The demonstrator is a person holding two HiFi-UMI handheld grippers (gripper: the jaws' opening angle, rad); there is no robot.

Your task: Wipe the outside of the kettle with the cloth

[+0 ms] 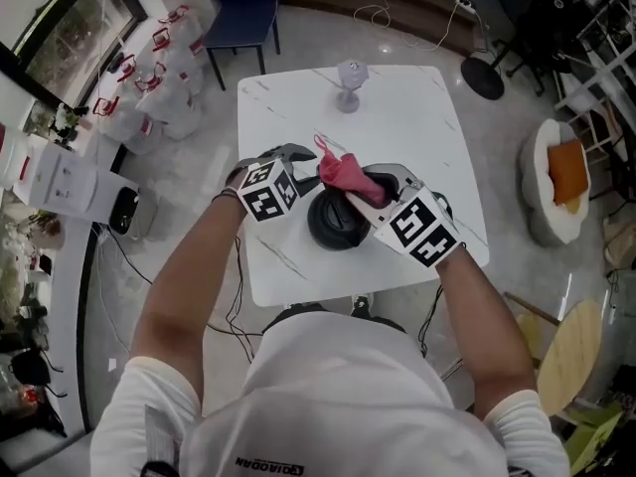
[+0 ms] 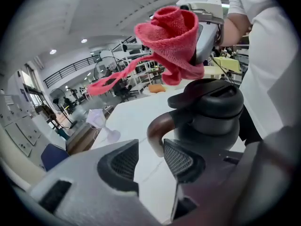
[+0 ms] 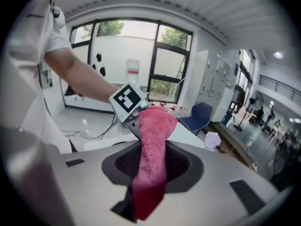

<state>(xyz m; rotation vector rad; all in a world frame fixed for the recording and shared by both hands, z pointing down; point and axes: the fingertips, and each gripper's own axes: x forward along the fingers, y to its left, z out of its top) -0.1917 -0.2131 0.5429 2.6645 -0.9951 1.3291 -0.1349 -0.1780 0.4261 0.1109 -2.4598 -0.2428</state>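
Observation:
A black kettle [image 1: 333,225] stands near the front of the white table [image 1: 397,117]. My right gripper [image 1: 366,183] is shut on a pink-red cloth [image 1: 343,170], which it holds bunched just above the kettle's lid. In the right gripper view the cloth [image 3: 153,145] runs out between the pads of that gripper [image 3: 153,165]. My left gripper [image 1: 296,157] is open beside the kettle's left side. In the left gripper view its jaws [image 2: 150,161] stand apart, with the kettle's brown handle [image 2: 157,132] just beyond the gap, not gripped. The cloth [image 2: 171,36] hangs over the kettle [image 2: 211,114].
A clear stemmed glass [image 1: 350,82] stands at the table's far edge. A blue chair [image 1: 243,8] is behind the table. White bags with red handles [image 1: 159,78] lie on the floor at left. A round cushioned seat [image 1: 556,182] sits at right.

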